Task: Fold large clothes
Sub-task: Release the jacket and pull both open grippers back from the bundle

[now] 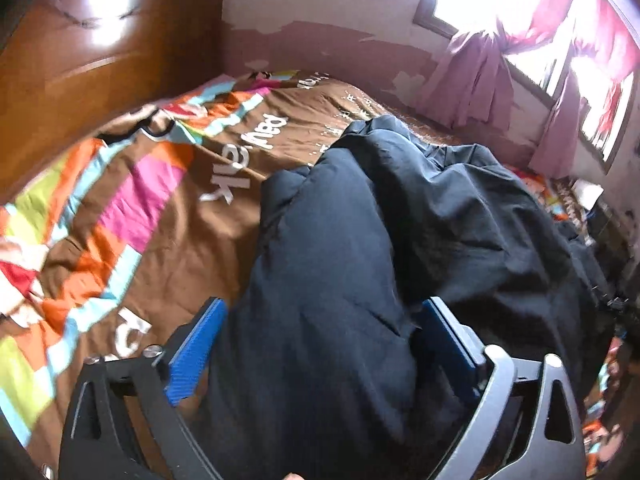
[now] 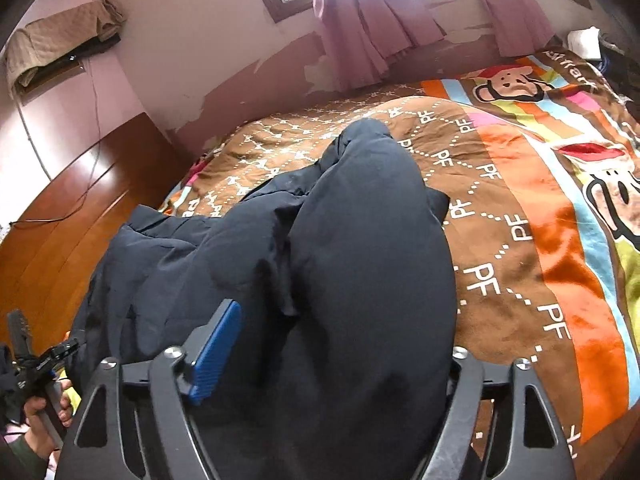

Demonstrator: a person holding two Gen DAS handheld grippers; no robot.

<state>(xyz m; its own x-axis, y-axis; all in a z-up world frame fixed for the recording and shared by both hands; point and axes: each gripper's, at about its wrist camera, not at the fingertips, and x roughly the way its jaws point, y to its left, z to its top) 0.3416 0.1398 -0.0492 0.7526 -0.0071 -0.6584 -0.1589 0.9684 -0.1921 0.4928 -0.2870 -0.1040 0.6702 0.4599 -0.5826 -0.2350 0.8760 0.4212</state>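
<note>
Dark jacket [image 1: 400,240] lies bunched, not yet folded flat, on the blanket [image 1: 160,220]; left gripper [image 1: 320,340] and right gripper [image 2: 340,344] both spread wide, straddling cloth, pads not pressing.

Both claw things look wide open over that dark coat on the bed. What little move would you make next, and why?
Probably lift both tools back off the dark coat. The left tool and right tool stand wide open with cloth bulging between the blue pads, pressed by neither. The coat lies bunched on the patterned blanket, so a fresh edge likely needs picking.
</note>
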